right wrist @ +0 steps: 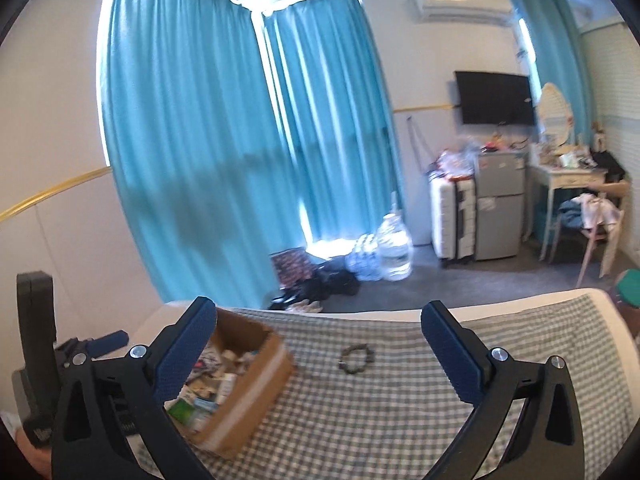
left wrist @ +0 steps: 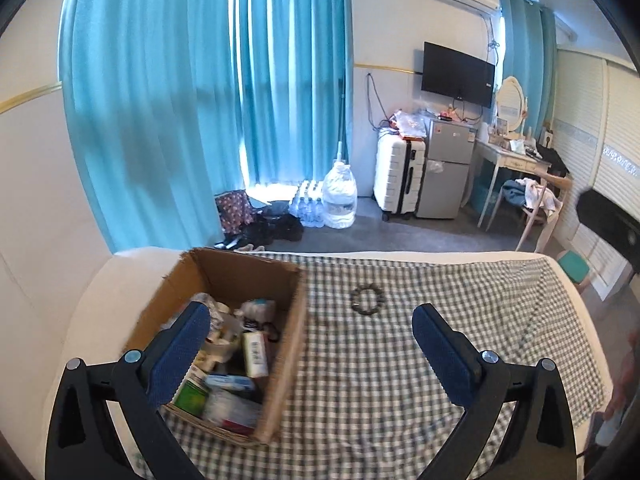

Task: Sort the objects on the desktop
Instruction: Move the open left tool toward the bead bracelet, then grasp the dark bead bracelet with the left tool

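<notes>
Nearest in the left wrist view, the left gripper (left wrist: pixel 310 328) has its jaws spread wide with nothing between the blue pads. The right gripper (right wrist: pixel 318 330) is likewise released and empty.

Just beyond the left gripper's left finger, an open cardboard box (left wrist: pixel 286 344) sits on the checked cloth (left wrist: pixel 400 380) at its left side. It is packed with small goods: a green packet (left wrist: pixel 191 398), a white and blue carton (left wrist: pixel 234 384), an upright pale bottle with a label (left wrist: pixel 255 354) and crumpled white wrappers (left wrist: pixel 256 308); the rest is too jumbled to name.

To the right of the box, apart from it, a dark beaded bracelet (left wrist: pixel 367 300) lies alone on the cloth.

Farther off, on the floor by the blue curtains (left wrist: pixel 200 80), stand a large water jug (left wrist: pixel 340 196), a white suitcase (left wrist: pixel 398 172) and a small grey fridge (left wrist: pixel 446 168).
</notes>
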`<state>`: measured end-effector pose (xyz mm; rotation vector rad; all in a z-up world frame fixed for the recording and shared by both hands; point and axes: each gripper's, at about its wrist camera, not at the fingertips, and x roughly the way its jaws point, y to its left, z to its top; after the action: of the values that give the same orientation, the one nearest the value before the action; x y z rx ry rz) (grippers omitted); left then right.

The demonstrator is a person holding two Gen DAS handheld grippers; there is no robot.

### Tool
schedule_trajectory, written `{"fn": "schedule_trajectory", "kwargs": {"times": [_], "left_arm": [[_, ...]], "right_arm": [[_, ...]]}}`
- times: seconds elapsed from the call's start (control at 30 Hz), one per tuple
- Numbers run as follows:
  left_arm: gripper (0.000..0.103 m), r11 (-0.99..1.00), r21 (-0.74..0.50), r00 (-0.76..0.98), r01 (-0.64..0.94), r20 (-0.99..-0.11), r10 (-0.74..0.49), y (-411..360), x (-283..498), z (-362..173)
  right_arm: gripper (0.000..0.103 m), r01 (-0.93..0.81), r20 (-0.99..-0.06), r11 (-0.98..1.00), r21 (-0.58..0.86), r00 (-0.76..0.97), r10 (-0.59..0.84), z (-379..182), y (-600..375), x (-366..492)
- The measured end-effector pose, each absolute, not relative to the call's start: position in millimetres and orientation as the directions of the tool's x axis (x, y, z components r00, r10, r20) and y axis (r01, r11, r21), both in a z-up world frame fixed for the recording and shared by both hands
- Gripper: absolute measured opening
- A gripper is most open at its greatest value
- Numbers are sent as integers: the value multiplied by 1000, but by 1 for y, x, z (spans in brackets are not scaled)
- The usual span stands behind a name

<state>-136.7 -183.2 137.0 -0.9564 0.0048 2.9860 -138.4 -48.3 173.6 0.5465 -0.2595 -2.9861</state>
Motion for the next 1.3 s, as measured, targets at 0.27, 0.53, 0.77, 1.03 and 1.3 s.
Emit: {"fn": "schedule_trajectory", "kwargs": {"times": [0.27,0.53,0.77,1.03,1.3], "left_arm": [[103,-999,-17,-788,-35,-615,38,-135,-147,93],[103,-997,-4,-730,-73,-681,56,-93,-185,18],[103,-998,-12,-667,-68,-743,54,-72,-238,-46],[103,-997,-31,-620,-65,-782,65,-72,-306,-112],[103,-997,-72,-607,-2,-793,58,-76,-361,-155]], "right_arm": [[103,-47,-362,-990,134,-932,-5,128,0,-115],[103,-153,-495,-977,147,-866,61,31,40,-139],[103,-222,-574,-961,167,-814,88,-28,71,-179],[103,-228,-637,-959,170,-768,70,-87,89,-233],[103,-256,-658,-945,203,-750,62,-113,107,-277]]}}
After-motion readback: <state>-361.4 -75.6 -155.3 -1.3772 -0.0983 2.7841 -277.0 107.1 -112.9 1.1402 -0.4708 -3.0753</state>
